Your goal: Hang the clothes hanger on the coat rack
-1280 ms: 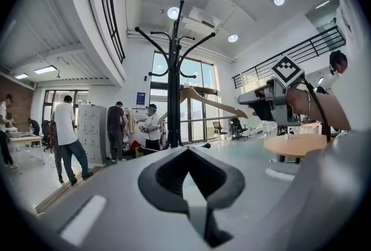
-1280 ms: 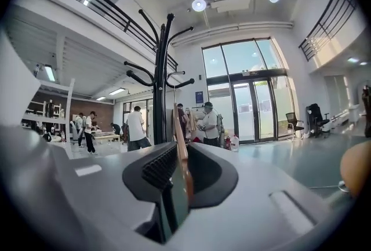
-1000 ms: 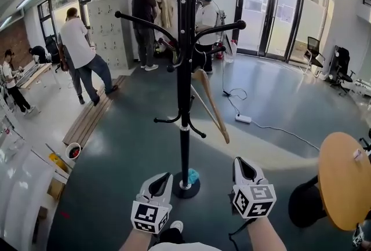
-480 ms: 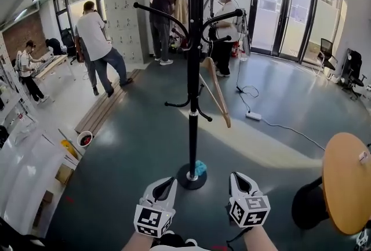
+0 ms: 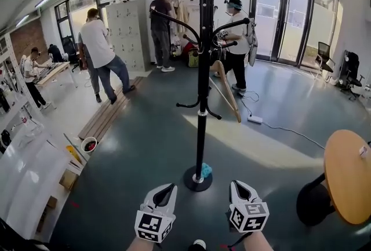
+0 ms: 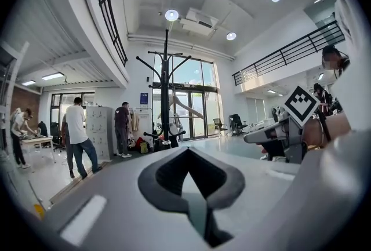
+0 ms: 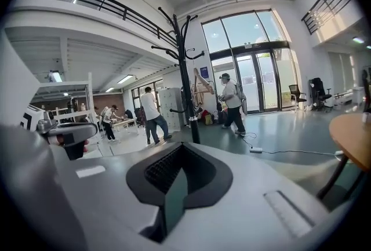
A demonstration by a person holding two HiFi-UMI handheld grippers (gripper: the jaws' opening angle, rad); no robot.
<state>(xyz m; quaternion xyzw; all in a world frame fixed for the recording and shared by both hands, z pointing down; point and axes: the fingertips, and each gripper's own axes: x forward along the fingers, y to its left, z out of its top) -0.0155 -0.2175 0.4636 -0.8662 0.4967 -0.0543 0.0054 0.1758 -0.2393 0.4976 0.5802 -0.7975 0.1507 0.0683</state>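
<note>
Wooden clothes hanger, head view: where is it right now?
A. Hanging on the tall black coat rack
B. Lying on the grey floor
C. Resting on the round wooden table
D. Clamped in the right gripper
A: the light wooden clothes hanger dangles from a hook arm on the right side of the tall black metal coat rack, well clear of the floor.

Open floor [image 5: 145,145] on every side of the coat rack [image 5: 202,99]. Up top its hooked arms spread wide, a wooden hanger [image 5: 229,93] dangling right of the pole. People [image 5: 104,50] stand beyond it, and a round tabletop [image 5: 348,177] sits far right.
</note>
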